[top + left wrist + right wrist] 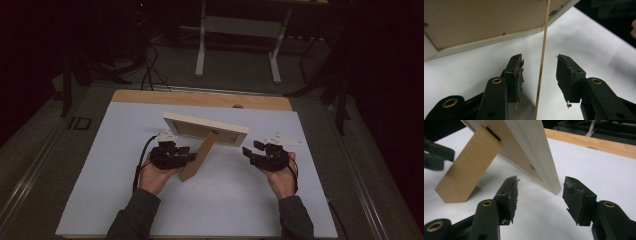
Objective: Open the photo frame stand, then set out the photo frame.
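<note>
A: Standing on the white mat, the picture frame leaned back on its brown easel leg; its long axis ran from about ten o'clock to four o'clock across the high view, at the middle of the table.

B: And the leg?

A: It came down toward six o'clock, foot on the mat. The left gripper sat at its nine o'clock side. In the left gripper view the thin edge of the leg stood upright between the two pads with a gap on each side, so the jaws were parted and held nothing.

B: The right one?

A: The right gripper lay at three o'clock of the leg, just off the frame's right end. In the right gripper view the frame's lower corner stood at twelve o'clock, ahead of widely parted jaws and slightly right of centre; nothing was held.

B: Which hand was nearer?

A: The left, I judged, for the leg; the right for the frame's end. Bare mat lay toward six o'clock, with room to draw both hands back. The table's wooden strip ran well behind, at twelve o'clock.
</note>
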Demonstrator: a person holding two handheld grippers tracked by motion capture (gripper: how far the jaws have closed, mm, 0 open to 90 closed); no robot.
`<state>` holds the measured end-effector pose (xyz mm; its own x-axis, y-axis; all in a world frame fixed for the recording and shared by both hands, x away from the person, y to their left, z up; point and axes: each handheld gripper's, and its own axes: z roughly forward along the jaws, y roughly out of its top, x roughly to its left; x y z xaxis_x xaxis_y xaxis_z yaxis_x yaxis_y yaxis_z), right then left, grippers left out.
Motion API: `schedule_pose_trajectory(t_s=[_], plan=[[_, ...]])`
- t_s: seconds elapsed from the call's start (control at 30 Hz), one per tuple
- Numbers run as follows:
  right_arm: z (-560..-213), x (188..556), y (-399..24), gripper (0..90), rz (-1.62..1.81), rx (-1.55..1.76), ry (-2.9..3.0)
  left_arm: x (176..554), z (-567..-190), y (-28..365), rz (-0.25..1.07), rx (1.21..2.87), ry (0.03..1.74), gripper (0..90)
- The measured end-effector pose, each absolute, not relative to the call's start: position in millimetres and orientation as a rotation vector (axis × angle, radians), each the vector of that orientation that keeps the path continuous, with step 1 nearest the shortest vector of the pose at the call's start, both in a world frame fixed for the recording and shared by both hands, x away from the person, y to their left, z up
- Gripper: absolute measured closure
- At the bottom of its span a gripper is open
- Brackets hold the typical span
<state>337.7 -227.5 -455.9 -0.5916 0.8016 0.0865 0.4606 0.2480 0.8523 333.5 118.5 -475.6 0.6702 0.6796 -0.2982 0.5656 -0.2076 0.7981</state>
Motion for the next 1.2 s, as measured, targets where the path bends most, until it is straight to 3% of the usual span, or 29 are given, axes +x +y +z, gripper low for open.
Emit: schedule_pose_trajectory(t_s=[0.4,0.67,0.87,0.97,1.2], plan=[[-462.5,340.8,-235.0,47.0,1.258,1.200,2.164,332.6,-469.3,140.2,0.128,1.783,1.018,55.7],[-462.2,344.8,-239.4,59.9,1.261,1.217,2.139,334.2,-467.3,147.9,0.127,1.777,1.039,59.8],[-463.4,349.3,-241.1,61.9,1.264,1.257,2.138,337.6,-465.3,151.6,0.143,1.747,1.073,60.9],[-463.2,351.5,-241.3,61.4,1.246,1.261,2.123,338.6,-462.1,155.0,0.186,1.727,1.089,64.2],[-462.3,355.9,-239.2,81.6,1.242,1.235,2.109,339.0,-452.1,154.9,0.309,1.716,1.100,83.0]])
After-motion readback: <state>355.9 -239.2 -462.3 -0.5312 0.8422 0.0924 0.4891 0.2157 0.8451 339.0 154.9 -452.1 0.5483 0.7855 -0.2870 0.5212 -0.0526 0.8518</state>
